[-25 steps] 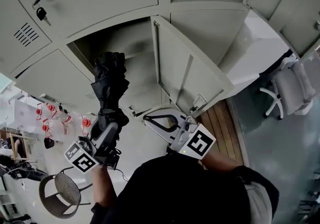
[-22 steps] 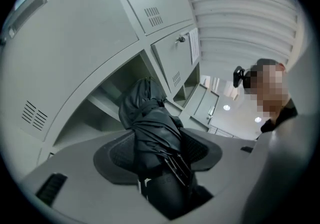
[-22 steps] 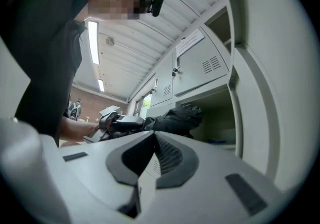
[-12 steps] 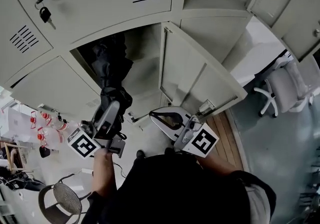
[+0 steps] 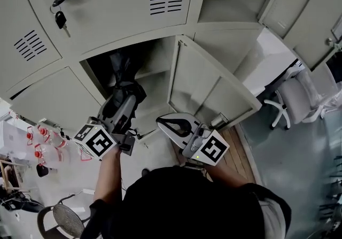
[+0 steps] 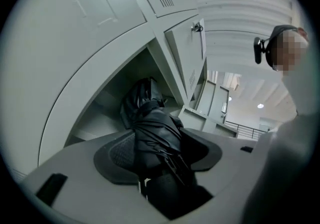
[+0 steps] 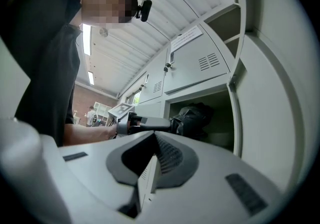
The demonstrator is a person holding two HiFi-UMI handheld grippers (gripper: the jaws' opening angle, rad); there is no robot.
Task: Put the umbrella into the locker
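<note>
Nearest me, my left gripper (image 6: 157, 150) has its jaws spread wide around the thick lower end of the folded black umbrella (image 6: 150, 123), with the pads pressing on the fabric from both sides. My right gripper (image 7: 150, 140) sits just beside it, low by the swung-open door (image 5: 211, 91), with its tips pressed together and nothing between them, so the left hand is the one that counts. From the left jaws the umbrella runs straight ahead. Its long axis lines up with the way the gripper points, slightly upward and into the dark opening of the locker (image 5: 155, 59). The far end of the umbrella is past the lower lip of that compartment, while the gripped end remains outside. I judge the coming move to be a push along that same axis, keeping left of the door, before I let go.
</note>
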